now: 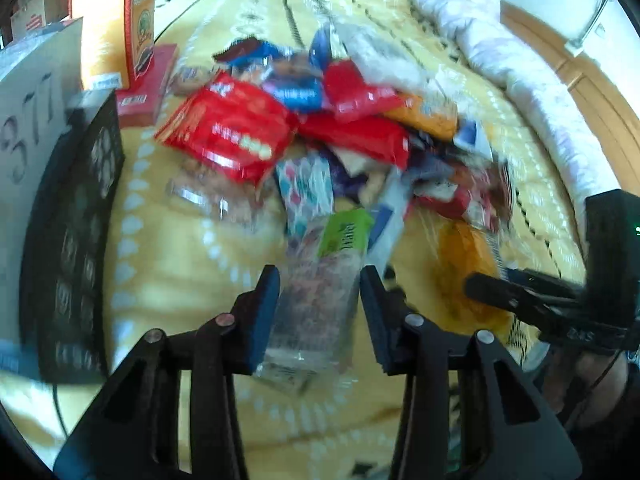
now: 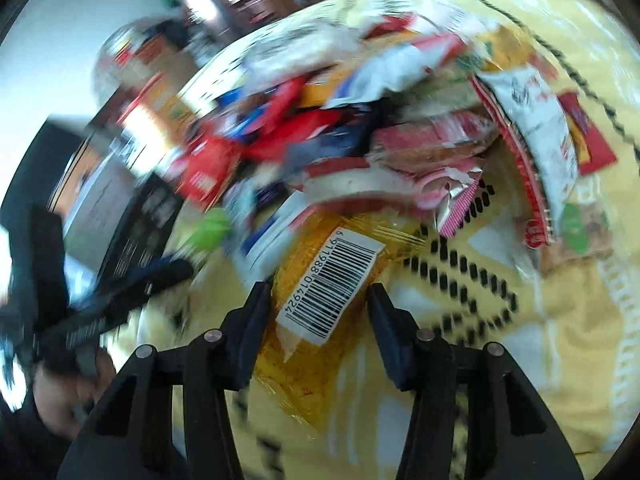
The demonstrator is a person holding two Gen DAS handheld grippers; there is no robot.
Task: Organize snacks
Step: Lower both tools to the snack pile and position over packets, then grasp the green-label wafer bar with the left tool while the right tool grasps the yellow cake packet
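My left gripper (image 1: 320, 312) is clamped on a clear packet with a green label (image 1: 320, 296), its pads against both sides. My right gripper (image 2: 318, 324) grasps an orange packet with a barcode sticker (image 2: 320, 300) lying on the yellow blanket (image 1: 176, 248). Beyond both, the snack pile (image 1: 320, 128) sits heaped and mixed, mid-bed. The black crate (image 1: 76, 240) stands at far left, contents unseen. Two boxes (image 1: 120, 40) stand behind it. Judgement: sorting barely begun; nearly everything remains.

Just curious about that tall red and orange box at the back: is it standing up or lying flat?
Standing up. The box stands on end with its narrow side upright, partly on a flat red box.
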